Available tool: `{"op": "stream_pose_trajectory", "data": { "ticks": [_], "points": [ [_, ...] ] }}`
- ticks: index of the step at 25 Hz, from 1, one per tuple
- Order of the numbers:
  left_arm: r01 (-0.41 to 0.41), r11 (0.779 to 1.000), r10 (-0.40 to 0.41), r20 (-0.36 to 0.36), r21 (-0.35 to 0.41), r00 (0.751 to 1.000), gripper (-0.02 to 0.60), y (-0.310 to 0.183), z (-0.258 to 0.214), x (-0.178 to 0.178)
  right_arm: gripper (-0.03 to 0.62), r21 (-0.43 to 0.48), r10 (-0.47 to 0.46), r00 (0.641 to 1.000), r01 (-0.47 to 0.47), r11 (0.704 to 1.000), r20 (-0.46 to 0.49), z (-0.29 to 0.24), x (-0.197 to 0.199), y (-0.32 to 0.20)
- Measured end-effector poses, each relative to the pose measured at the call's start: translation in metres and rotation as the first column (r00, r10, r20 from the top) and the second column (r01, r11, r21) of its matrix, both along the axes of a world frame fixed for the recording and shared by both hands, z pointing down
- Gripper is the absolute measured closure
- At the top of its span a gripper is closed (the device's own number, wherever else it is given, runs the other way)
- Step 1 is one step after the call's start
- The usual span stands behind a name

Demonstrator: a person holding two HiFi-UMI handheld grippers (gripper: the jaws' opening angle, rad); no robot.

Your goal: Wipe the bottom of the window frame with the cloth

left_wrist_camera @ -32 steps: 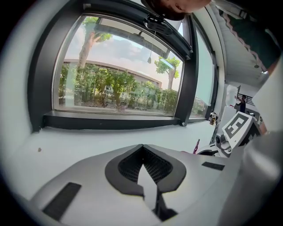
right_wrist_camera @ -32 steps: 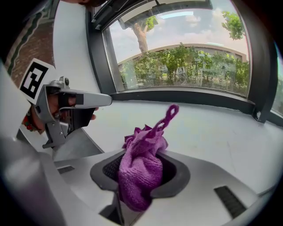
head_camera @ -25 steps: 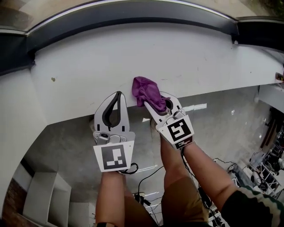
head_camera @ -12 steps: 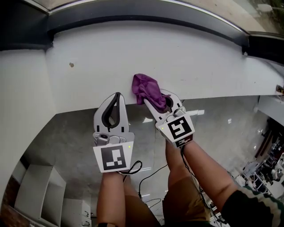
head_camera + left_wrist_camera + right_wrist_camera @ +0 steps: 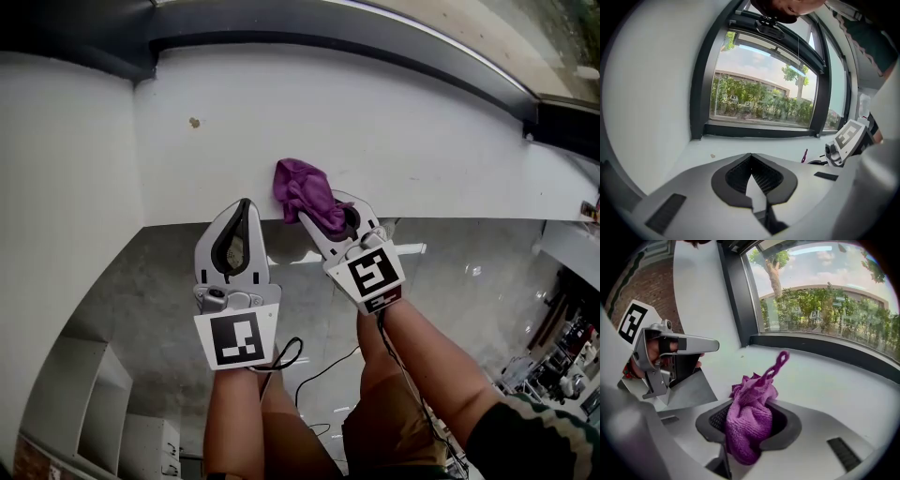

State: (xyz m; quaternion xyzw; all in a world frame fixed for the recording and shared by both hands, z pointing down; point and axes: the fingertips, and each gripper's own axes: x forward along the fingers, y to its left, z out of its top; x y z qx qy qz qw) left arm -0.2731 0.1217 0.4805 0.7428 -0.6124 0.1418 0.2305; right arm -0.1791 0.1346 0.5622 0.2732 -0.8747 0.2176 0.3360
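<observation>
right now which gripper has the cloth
The right gripper: its jaws are shut on the purple cloth. The left gripper is shut on nothing.

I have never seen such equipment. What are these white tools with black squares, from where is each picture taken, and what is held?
No robot here: a person holds a tool in each hand. The head view looks down from the person's head; the two gripper views come from cameras on the tools. The left claw is closed and empty. The right claw pinches a purple cloth over the white windowsill, in front of the dark window frame. A small speck lies on the sill.
</observation>
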Motion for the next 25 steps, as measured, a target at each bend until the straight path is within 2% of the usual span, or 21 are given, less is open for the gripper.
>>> {"op": "stream_pose_trajectory", "data": {
  "ticks": [8, 25],
  "points": [
    [0.068, 0.997, -0.068, 0.011, -0.031, 0.998, 0.578, 0.027, 0.000, -0.048, 0.442, -0.006, -0.075, 0.997, 0.075, 0.997, 0.023, 0.000, -0.058, 0.011],
    [0.173, 0.985, -0.173, 0.068, 0.009, 0.983, 0.578, 0.046, -0.014, -0.112, 0.442, 0.005, -0.201, 0.979, 0.201, 0.980, 0.037, -0.002, -0.138, 0.019]
  ]
}}
